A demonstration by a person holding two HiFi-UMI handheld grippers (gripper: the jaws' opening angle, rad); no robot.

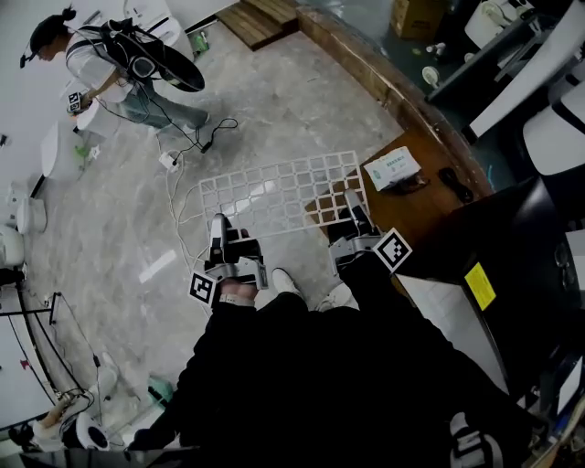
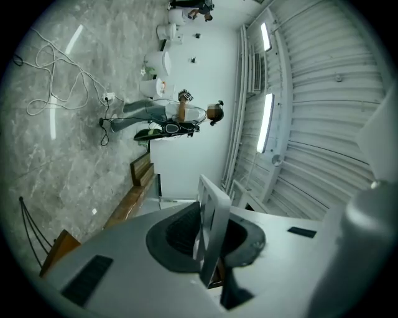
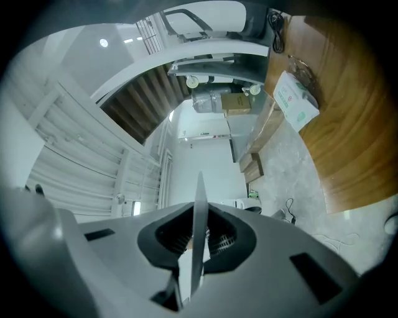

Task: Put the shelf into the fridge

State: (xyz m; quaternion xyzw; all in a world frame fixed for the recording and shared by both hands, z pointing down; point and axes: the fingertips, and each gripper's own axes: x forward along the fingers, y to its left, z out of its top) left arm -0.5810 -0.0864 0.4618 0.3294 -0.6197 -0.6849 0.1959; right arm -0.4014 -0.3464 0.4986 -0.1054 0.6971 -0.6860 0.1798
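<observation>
The shelf (image 1: 283,192) is a white wire grid held flat above the marble floor in the head view. My left gripper (image 1: 218,222) is shut on its near left edge. On the near right edge my right gripper (image 1: 351,198) is shut too. In the left gripper view the shelf (image 2: 214,223) runs as a white bar between the dark pads. The right gripper view catches the shelf (image 3: 199,217) edge-on as a thin white blade pinched between the pads. A black appliance (image 1: 512,247) with a yellow label (image 1: 479,285) stands at the right, close to my right arm.
A wooden table (image 1: 430,206) lies under the shelf's right end, with a white box (image 1: 393,169) and a black item (image 1: 454,183) on it. White cables (image 1: 178,155) trail over the floor. A person (image 1: 101,59) stands at the far left. Wooden steps (image 1: 265,18) are at the back.
</observation>
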